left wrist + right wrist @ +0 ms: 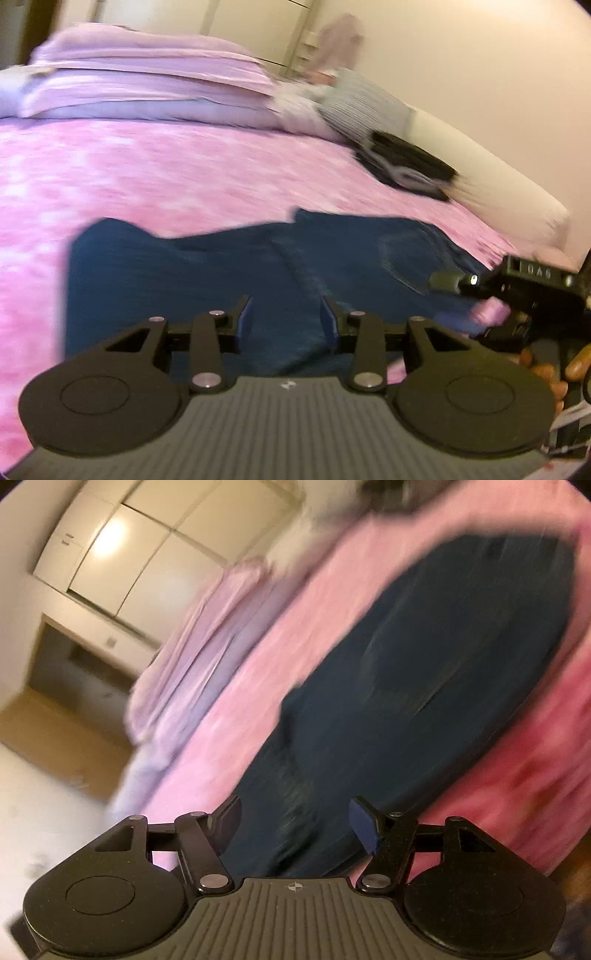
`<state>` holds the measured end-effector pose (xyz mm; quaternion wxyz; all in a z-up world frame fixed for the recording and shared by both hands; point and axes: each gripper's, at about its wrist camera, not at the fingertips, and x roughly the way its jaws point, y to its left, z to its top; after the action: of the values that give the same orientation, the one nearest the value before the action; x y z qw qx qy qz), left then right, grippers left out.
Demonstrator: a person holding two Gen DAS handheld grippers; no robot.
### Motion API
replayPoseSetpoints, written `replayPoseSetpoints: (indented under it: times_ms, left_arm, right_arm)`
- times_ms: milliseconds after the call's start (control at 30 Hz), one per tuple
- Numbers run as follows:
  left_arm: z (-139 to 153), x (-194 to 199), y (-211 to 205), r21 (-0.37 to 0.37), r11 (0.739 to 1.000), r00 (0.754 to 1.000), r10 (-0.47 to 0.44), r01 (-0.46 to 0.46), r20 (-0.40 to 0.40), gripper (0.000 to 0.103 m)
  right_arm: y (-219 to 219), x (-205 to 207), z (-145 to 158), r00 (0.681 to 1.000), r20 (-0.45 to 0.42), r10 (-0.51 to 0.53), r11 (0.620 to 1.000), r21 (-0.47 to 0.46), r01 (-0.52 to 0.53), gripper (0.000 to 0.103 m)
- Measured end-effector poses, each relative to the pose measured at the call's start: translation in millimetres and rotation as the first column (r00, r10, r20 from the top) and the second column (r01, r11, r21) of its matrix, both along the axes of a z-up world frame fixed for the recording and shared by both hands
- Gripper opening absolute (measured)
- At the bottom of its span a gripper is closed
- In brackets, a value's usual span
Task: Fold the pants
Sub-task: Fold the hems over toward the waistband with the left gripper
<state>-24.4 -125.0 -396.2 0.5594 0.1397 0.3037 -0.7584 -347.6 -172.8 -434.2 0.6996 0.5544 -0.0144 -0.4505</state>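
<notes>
Left wrist view: the left gripper (286, 314) hovers at lower centre with its pads apart and nothing between them, above the jeans (221, 266), which lie flat across the middle of the frame on the pink bedspread (166, 166), seemingly laid out for a fold. At the right edge the right gripper (532, 288) sits over the pocket end. Right wrist view is blurred: its pads (364, 825) stand apart and empty, the jeans running from bottom centre to upper right. Pillows (147, 81) and a dark bundle (406, 162) lie well apart, leaving room for folding.
</notes>
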Motion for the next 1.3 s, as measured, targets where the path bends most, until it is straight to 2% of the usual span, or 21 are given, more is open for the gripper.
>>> replayPoseSetpoints:
  times_ms: [167, 233, 300, 400, 433, 467, 533, 600, 633, 700, 800, 867, 967, 1000, 1033, 1067, 1100, 1167, 1200, 1267, 1300]
  left_arm:
    - [-5, 53, 7, 0.038, 0.987, 0.987, 0.159, -0.158, -0.033, 0.034]
    - [-11, 70, 10, 0.062, 0.979, 0.979, 0.199, -0.197, -0.044, 0.034]
    - [-17, 79, 13, 0.075, 0.974, 0.974, 0.219, -0.214, -0.053, 0.034]
    - [-23, 87, 18, 0.086, 0.971, 0.970, 0.231, -0.225, -0.072, 0.034]
    - [-26, 87, 17, 0.086, 0.970, 0.970, 0.233, -0.227, -0.071, 0.034]
    - [-28, 86, 17, 0.085, 0.969, 0.970, 0.236, -0.230, -0.064, 0.034]
    - [-29, 85, 18, 0.078, 0.970, 0.970, 0.236, -0.231, -0.054, 0.034]
    - [-29, 84, 15, 0.074, 0.972, 0.973, 0.226, -0.222, -0.045, 0.032]
    - [-29, 82, 13, 0.070, 0.974, 0.975, 0.218, -0.215, -0.038, 0.026]
    - [-31, 78, 9, 0.078, 0.976, 0.979, 0.204, -0.202, -0.011, 0.018]
    - [-37, 70, 3, 0.082, 0.979, 0.983, 0.184, -0.186, 0.030, 0.017]
    - [-40, 66, 1, 0.084, 0.979, 0.982, 0.180, -0.184, 0.057, 0.017]
    - [-40, 67, -1, 0.099, 0.977, 0.981, 0.184, -0.190, 0.066, 0.015]
    - [-38, 69, -2, 0.104, 0.975, 0.979, 0.191, -0.198, 0.069, 0.015]
    - [-36, 71, -3, 0.105, 0.972, 0.977, 0.201, -0.208, 0.073, 0.015]
    - [-32, 74, -4, 0.100, 0.971, 0.974, 0.211, -0.218, 0.077, 0.015]
    - [-29, 78, -5, 0.091, 0.970, 0.973, 0.218, -0.225, 0.082, 0.015]
    - [-22, 82, -11, 0.072, 0.971, 0.971, 0.219, -0.226, 0.093, 0.015]
    - [-19, 82, -17, 0.063, 0.973, 0.971, 0.217, -0.224, 0.105, 0.015]
    - [-14, 79, -29, 0.052, 0.976, 0.970, 0.203, -0.211, 0.132, 0.015]
    - [-14, 76, -36, 0.044, 0.979, 0.970, 0.192, -0.200, 0.147, 0.015]
  right_arm:
    - [-19, 29, -22, 0.997, 0.071, 0.020, 0.992, 0.125, -0.028, 0.058]
    - [-25, 35, -26, 0.996, 0.090, 0.012, 0.986, 0.165, -0.027, 0.050]
    - [-32, 40, -31, 0.998, 0.055, -0.008, 0.974, 0.228, -0.005, 0.043]
    - [-39, 49, -35, 0.999, 0.037, -0.027, 0.976, 0.216, 0.019, 0.042]
    - [-41, 54, -35, 1.000, 0.014, -0.027, 0.979, 0.202, 0.024, 0.032]
    - [-42, 58, -34, 1.000, -0.024, -0.021, 0.982, 0.185, 0.025, 0.001]
    - [-35, 67, -25, 0.995, -0.103, 0.001, 0.996, 0.089, 0.008, 0.001]
    - [-19, 67, -7, 0.985, -0.173, -0.022, 0.997, -0.072, 0.010, 0.001]
    - [-9, 63, -4, 0.981, -0.192, -0.039, 0.995, -0.102, 0.020, 0.001]
    - [-4, 49, -6, 0.969, -0.230, -0.089, 0.993, -0.098, 0.068, 0.001]
    - [-11, 33, -31, 0.977, -0.201, -0.067, 0.997, 0.015, 0.071, 0.001]
    - [-9, 31, -35, 0.978, -0.198, -0.070, 0.997, 0.002, 0.071, 0.001]
    - [-13, 33, -31, 0.967, -0.252, -0.032, 0.999, -0.002, 0.032, 0.004]
    - [-15, 31, -27, 0.959, -0.284, -0.019, 1.000, -0.004, 0.018, 0.007]
    - [-12, 31, -21, 0.947, -0.319, -0.026, 1.000, -0.014, 0.023, 0.017]
    - [-10, 32, -14, 0.920, -0.388, -0.063, 0.998, -0.043, 0.050, 0.027]
    - [-6, 36, -6, 0.880, -0.463, -0.104, 0.994, -0.084, 0.074, 0.031]
    - [-1, 48, 11, 0.762, -0.616, -0.200, 0.974, -0.209, 0.087, 0.034]
    - [-2, 55, 14, 0.738, -0.644, -0.199, 0.968, -0.248, 0.045, 0.034]
    - [-7, 66, 17, 0.730, -0.670, -0.136, 0.956, -0.281, -0.080, 0.034]
    - [-14, 76, 17, 0.715, -0.692, -0.094, 0.946, -0.287, -0.153, 0.034]
